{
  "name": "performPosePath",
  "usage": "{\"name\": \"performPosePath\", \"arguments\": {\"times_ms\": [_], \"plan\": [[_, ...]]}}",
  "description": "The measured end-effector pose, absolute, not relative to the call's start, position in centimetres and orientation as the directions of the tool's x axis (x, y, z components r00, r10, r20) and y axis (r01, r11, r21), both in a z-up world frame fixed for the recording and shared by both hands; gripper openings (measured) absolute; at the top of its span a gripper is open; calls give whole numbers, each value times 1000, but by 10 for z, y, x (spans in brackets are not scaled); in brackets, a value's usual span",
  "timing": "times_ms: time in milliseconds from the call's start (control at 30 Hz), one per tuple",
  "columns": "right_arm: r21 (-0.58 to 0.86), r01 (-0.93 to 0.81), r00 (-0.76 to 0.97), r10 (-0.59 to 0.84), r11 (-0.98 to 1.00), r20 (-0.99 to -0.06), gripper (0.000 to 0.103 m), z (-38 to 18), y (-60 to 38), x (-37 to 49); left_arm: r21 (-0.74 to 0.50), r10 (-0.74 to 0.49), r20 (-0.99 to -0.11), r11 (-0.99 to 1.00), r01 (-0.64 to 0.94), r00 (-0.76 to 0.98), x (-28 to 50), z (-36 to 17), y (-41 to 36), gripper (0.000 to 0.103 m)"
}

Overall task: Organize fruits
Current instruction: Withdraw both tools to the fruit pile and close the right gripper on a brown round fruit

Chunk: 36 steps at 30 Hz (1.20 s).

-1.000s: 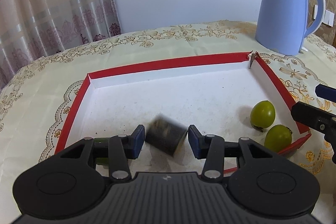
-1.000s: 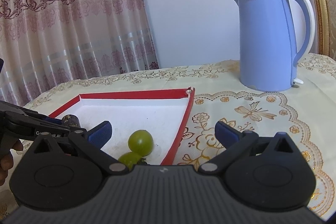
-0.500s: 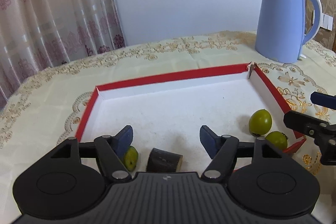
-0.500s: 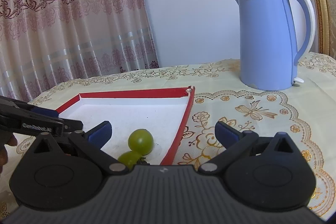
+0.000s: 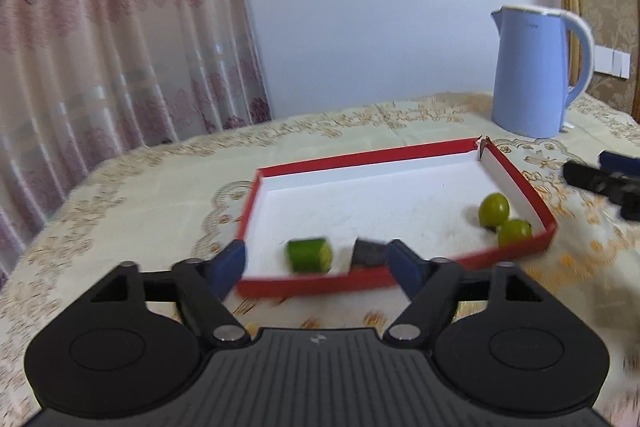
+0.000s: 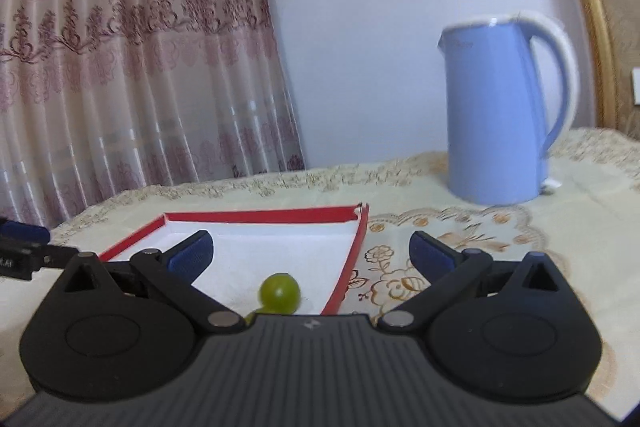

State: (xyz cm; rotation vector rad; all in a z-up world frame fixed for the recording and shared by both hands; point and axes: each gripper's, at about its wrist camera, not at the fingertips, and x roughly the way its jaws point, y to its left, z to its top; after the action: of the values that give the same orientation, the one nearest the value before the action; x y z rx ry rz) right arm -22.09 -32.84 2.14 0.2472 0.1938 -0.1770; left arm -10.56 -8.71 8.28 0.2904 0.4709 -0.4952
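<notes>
A red-rimmed white tray lies on the tablecloth. Inside its near edge sit a cut green piece and a dark chunk, the chunk partly hidden by a fingertip. Two round green fruits rest in the tray's near right corner. My left gripper hovers just outside the near rim, its jaws opening with nothing between them. In the right wrist view my right gripper stands open over the tray's right rim, one green fruit just ahead of it.
A blue electric kettle stands at the back right of the table. Patterned curtains hang on the left behind the table. The other gripper's dark tip shows at the right edge of the left wrist view.
The left gripper let go of the dark chunk in the tray, widened its jaws and drew back and up past the near rim. The right gripper also pulled back slightly.
</notes>
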Motion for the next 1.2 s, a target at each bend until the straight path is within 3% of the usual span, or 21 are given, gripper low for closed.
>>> {"name": "performPosePath", "arguments": {"times_ms": [100, 267, 367, 433, 500, 733, 833, 900, 1167, 1200], "plan": [[199, 177, 964, -129, 964, -231, 103, 25, -306, -258, 168, -376, -485, 846, 506, 790, -129, 74, -61, 85], [9, 219, 902, -199, 976, -384, 103, 15, -269, -276, 142, -367, -534, 849, 508, 762, -147, 53, -41, 85], [-91, 204, 876, -223, 975, -428, 103, 8, -255, -274, 126, -372, -545, 850, 512, 751, -154, 48, -36, 85], [-112, 192, 864, -222, 975, -451, 98, 5, -249, -270, 110, -384, -543, 849, 517, 747, -157, 47, -30, 85], [-140, 186, 853, -231, 972, -468, 85, 3, -244, -266, 105, -391, -539, 848, 520, 746, -160, 48, -27, 85], [-165, 137, 833, -204, 977, -514, 83, -6, -230, -260, 86, -409, -535, 844, 529, 739, -160, 49, -23, 85], [-156, 124, 827, -189, 980, -530, 74, -6, -231, -257, 81, -414, -541, 841, 535, 732, -160, 47, -23, 85], [-163, 109, 818, -182, 981, -546, 60, -8, -229, -253, 78, -417, -542, 840, 537, 730, -161, 47, -23, 85], [-169, 78, 805, -162, 982, -570, 53, -12, -222, -237, 68, -417, -548, 842, 536, 725, -159, 46, -20, 85], [-168, 73, 804, -157, 983, -573, 49, -12, -222, -235, 67, -418, -549, 842, 536, 724, -159, 46, -20, 85]]}}
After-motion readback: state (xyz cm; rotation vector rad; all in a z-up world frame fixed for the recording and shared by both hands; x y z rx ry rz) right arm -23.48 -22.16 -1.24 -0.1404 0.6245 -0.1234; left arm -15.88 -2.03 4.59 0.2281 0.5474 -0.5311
